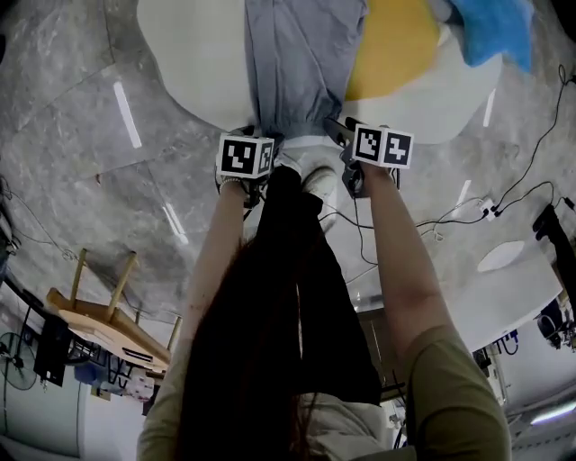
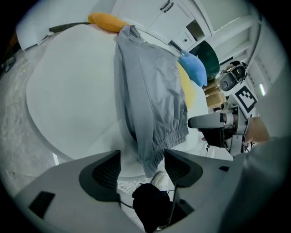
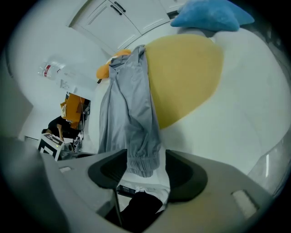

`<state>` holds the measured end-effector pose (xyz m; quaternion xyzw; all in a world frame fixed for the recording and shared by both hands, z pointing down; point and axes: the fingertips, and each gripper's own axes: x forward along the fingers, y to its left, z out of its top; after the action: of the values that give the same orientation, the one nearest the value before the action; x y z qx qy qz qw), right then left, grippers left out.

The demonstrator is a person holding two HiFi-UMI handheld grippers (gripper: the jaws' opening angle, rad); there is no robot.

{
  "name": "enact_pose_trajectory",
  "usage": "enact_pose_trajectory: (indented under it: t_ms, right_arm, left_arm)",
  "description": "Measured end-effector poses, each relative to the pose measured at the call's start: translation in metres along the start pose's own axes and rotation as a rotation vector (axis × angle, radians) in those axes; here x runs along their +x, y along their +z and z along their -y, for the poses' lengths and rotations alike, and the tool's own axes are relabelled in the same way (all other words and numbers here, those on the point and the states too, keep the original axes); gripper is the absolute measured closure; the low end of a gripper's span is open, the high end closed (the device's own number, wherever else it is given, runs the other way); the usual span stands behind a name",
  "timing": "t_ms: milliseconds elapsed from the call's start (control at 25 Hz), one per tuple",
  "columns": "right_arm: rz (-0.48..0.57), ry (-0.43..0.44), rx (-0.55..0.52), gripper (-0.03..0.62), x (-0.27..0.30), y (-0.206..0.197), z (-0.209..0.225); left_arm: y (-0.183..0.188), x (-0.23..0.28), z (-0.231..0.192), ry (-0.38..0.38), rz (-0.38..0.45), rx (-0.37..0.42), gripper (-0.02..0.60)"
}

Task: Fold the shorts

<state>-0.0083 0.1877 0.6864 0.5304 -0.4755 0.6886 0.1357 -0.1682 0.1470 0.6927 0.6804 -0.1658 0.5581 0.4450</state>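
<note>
Grey shorts [image 1: 292,63] lie as a long folded strip across the round white table [image 1: 189,54], and their elastic end hangs over the near edge. Both grippers sit at that edge. My left gripper [image 1: 256,140] is at the hanging end's left corner. In the left gripper view the cloth's corner [image 2: 152,159] dangles between the open jaws of the left gripper [image 2: 142,166], untouched by the pads. My right gripper [image 1: 346,135] is at the right corner. In the right gripper view the gathered band [image 3: 143,166] hangs inside the right gripper [image 3: 145,168], whose jaws also stand open.
A yellow round cushion [image 1: 391,45] lies under the shorts' right side, with a blue cloth [image 1: 490,27] at the table's far right. An orange item [image 2: 107,20] sits at the far end. On the floor are a wooden stool [image 1: 99,315] and cables [image 1: 468,212].
</note>
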Motion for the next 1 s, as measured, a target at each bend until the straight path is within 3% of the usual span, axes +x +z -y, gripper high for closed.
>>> enact_pose_trajectory:
  t_ms: [200,400,520,640,840,1000]
  right_arm:
    - [-0.036,-0.035,-0.037,0.329,0.019,-0.018,0.002]
    - [0.001,0.032,0.063,0.364,0.031,-0.029,-0.003]
    - [0.02,0.121,0.109,0.477,0.026,-0.028,-0.005]
    - [-0.004,0.228,0.07,0.533,0.011,-0.033,-0.014]
    - [-0.021,0.356,0.011,0.54,-0.027,-0.042,-0.025]
    - [-0.064,0.357,-0.004,0.54,-0.052,-0.068,-0.022]
  left_arm:
    - [0.002,0.01,-0.002,0.021,0.018,-0.019,0.298]
    - [0.0,0.008,-0.004,0.025,0.002,-0.005,0.373]
    - [0.0,0.007,0.004,-0.031,-0.002,-0.001,0.48]
    - [-0.005,0.002,0.016,-0.089,0.0,0.008,0.517]
    - [-0.019,-0.014,0.04,-0.229,0.026,-0.047,0.537]
    - [-0.048,-0.028,0.059,-0.292,0.014,-0.104,0.537]
